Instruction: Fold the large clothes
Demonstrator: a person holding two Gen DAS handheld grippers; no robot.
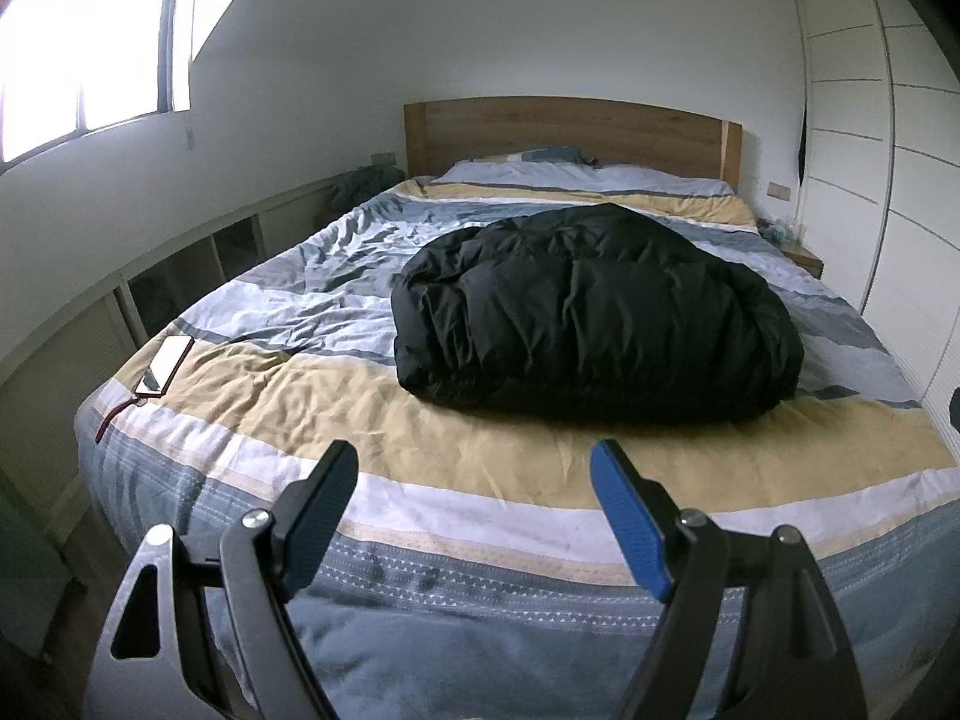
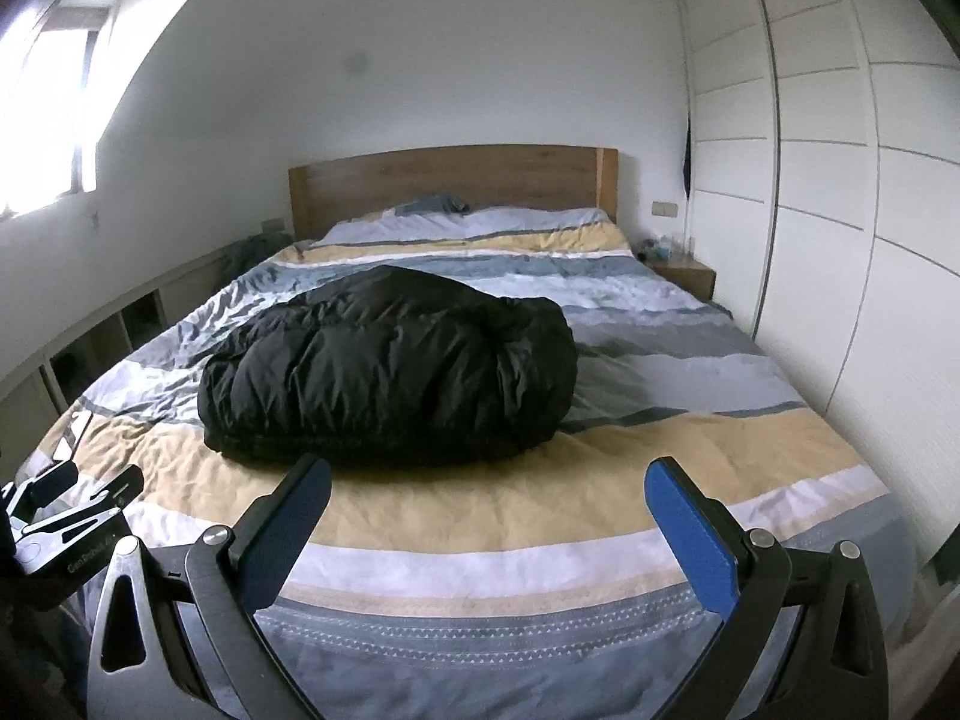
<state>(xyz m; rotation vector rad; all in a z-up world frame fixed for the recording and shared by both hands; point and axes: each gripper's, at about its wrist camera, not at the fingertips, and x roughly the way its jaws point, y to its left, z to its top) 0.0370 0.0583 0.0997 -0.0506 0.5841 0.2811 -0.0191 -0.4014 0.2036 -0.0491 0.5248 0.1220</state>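
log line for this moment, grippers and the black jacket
left gripper: open, empty | right gripper: open, empty | black jacket: folded bundle on bed, untouched | phone: bed's left edge

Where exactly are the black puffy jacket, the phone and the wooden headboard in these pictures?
black puffy jacket (image 1: 594, 312): left wrist view, middle of its bundled top.
phone (image 1: 165, 363): left wrist view, centre of its screen, at the bed's left edge.
wooden headboard (image 2: 450, 180): right wrist view, middle of the panel.
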